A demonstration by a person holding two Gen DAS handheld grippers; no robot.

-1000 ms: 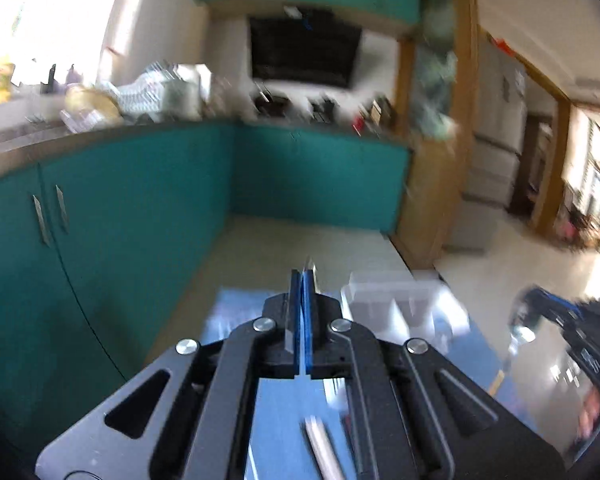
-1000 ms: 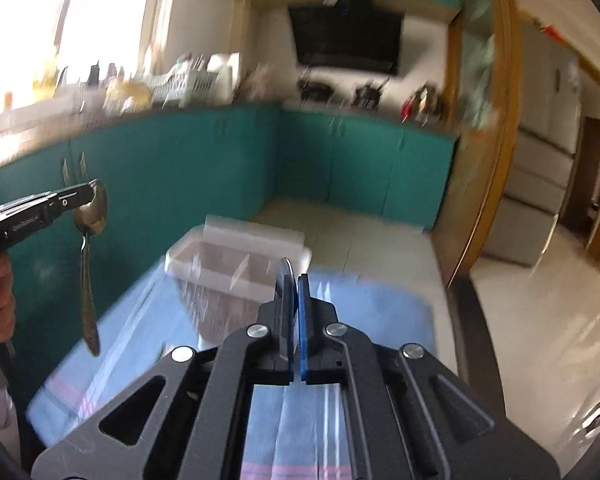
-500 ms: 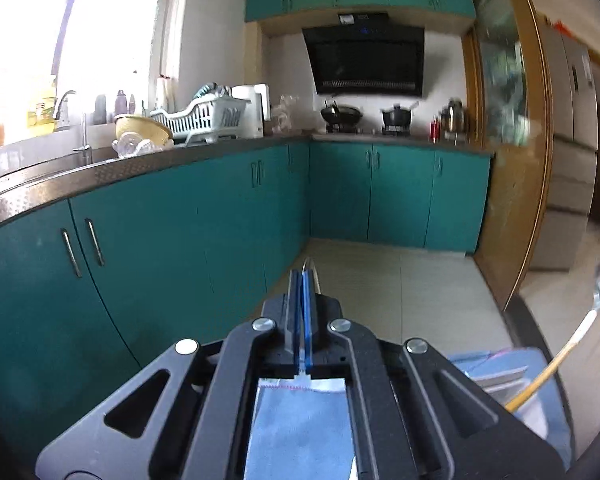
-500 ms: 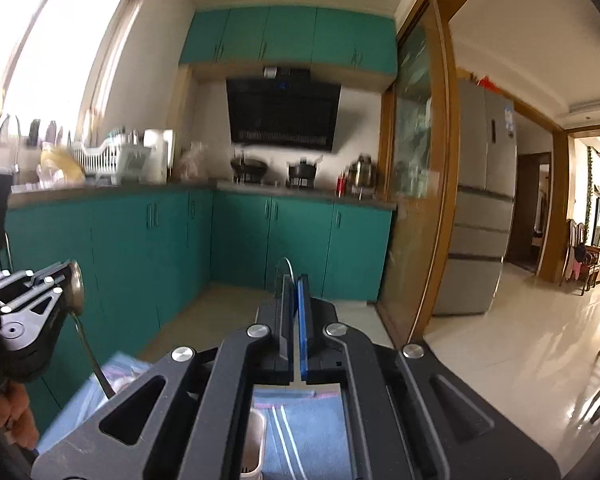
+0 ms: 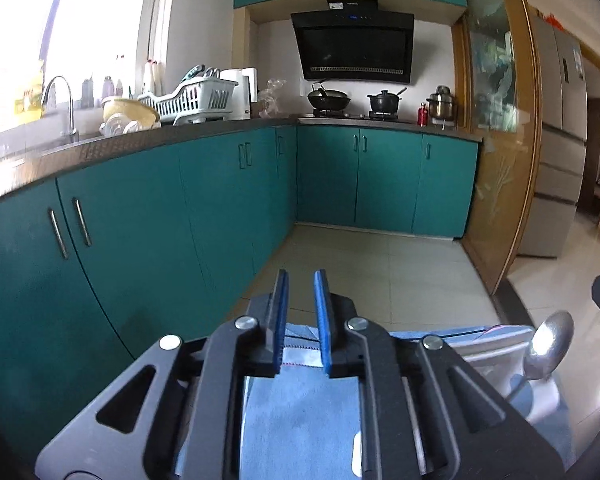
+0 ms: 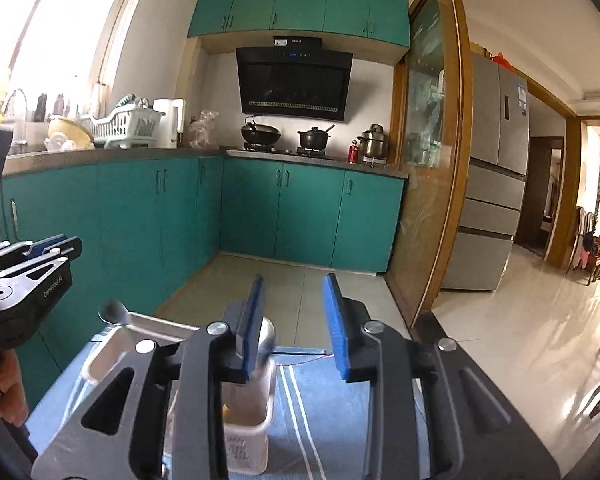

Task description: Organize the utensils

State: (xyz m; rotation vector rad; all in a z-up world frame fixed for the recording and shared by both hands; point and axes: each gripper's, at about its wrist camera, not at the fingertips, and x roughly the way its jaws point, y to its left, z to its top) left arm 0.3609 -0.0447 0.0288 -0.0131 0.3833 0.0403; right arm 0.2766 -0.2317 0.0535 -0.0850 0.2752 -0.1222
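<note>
Steel spoon [image 6: 269, 340] w/ rounded shiny bowl stands bowl-up in a white slotted plastic holder [image 6: 246, 440], partly hidden behind the right gripper's [image 6: 296, 320] left pad. 2nd steel spoon [image 6: 114, 312] sticks up past a clear plastic bin [image 6: 112, 350] just left of it. Both sit on a blue striped cloth [image 6: 320, 408], soft weave. Right gripper's blue ribbed pads are spread wide w/ nothing between; left gripper [image 5: 301, 316] is parted narrower, also holding nothing. Teal cabinets [image 6: 308, 212] behind.

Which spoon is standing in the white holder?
The spoon behind the left finger of the right gripper; the other spoon rests on the clear bin, farther left.
</note>
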